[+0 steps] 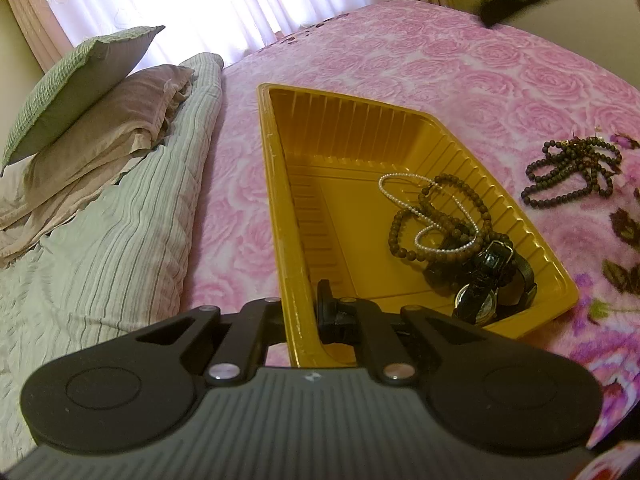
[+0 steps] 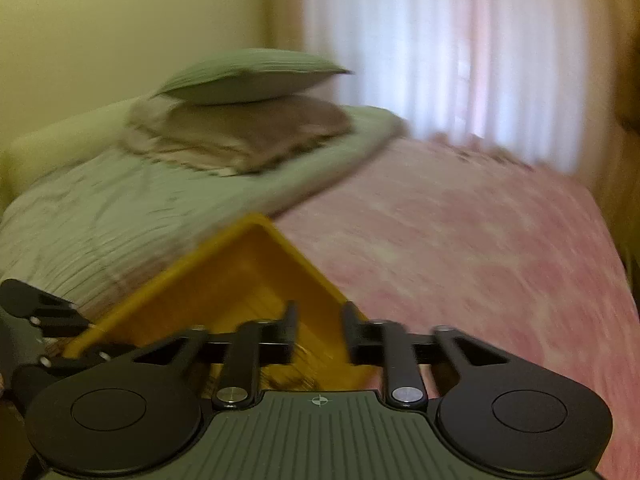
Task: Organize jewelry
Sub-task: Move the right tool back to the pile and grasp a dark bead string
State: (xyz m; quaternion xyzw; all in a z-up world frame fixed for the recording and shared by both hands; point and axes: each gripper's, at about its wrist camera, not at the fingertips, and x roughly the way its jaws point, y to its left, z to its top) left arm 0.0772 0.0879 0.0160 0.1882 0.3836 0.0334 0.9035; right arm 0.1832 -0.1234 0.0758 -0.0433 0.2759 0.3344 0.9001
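Observation:
A yellow plastic tray (image 1: 344, 98) lies on the pink bedspread. In its near right corner sit a brown bead necklace (image 1: 400, 248), a pearl strand (image 1: 400, 178) and dark wristwatches (image 1: 476, 300). My left gripper (image 1: 300, 304) is shut on the tray's near left wall, with one finger inside and one outside. More brown beads (image 1: 572, 172) lie in a heap on the bedspread to the right of the tray. In the blurred right wrist view my right gripper (image 2: 319, 316) is open over the tray's (image 2: 240, 280) corner, with nothing clearly between its fingers.
Stacked pillows (image 1: 92, 92) and a pale striped quilt (image 1: 120, 240) fill the bed's left side. The pink floral bedspread (image 1: 460, 72) stretches behind and to the right of the tray. Curtains (image 1: 180, 0) hang behind the bed. A dark blurred shape (image 1: 512, 0) crosses the top right corner.

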